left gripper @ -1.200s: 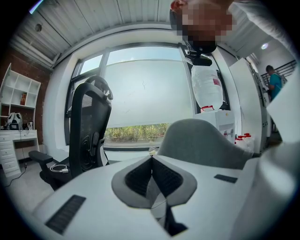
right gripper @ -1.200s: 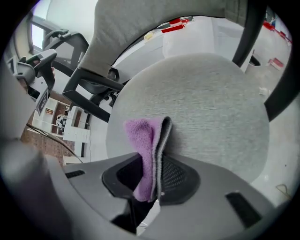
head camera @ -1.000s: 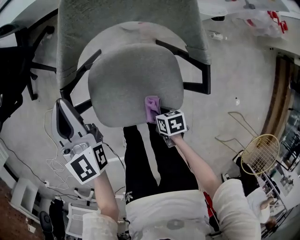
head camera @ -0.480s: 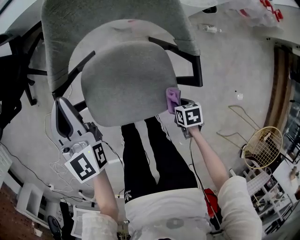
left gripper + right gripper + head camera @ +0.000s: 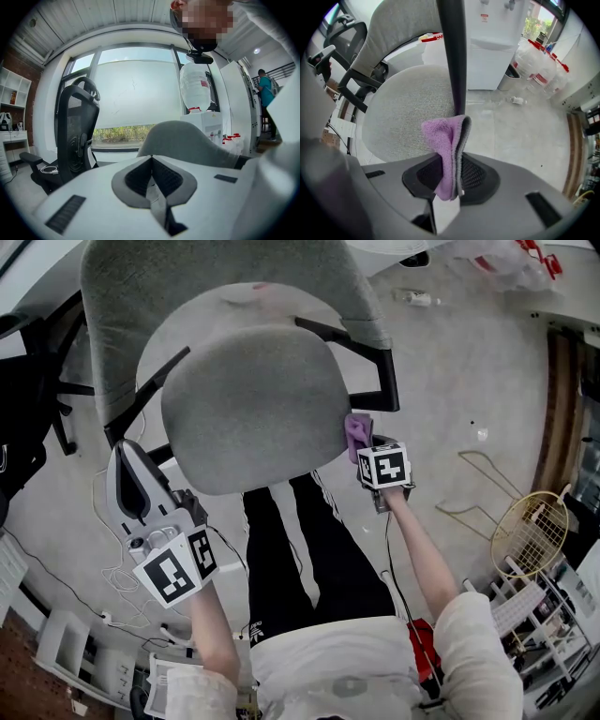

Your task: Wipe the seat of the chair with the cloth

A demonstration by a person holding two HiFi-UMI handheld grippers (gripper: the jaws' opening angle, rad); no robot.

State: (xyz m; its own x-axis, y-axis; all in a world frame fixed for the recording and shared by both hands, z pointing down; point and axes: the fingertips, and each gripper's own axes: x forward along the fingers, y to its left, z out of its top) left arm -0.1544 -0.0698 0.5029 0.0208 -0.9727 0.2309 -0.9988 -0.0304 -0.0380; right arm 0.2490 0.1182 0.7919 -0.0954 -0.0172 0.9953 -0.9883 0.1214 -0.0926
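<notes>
— Where is the cloth [image 5: 355,434] found?

— At the centre right of the head view. It is folded and pinched between the jaws of the right gripper [image 5: 364,444], just at the right rim of the seat [image 5: 248,409], below the armrest [image 5: 361,357]. Whether the grey fabric is touched by it cannot be told.

— And the left gripper [image 5: 129,463]?

— It is held at the lower left of the frame, well apart from the seat. Its jaws are pressed together and nothing is seen between them.

— How much of the wiping is judged done?

— No stain and no wiped track is seen on the seat, so the finished part cannot be read. The cloth is placed at the edge, not on the broad middle. It is judged that one stroke is at its limit and that the middle and left of the seat may need passes.
</notes>
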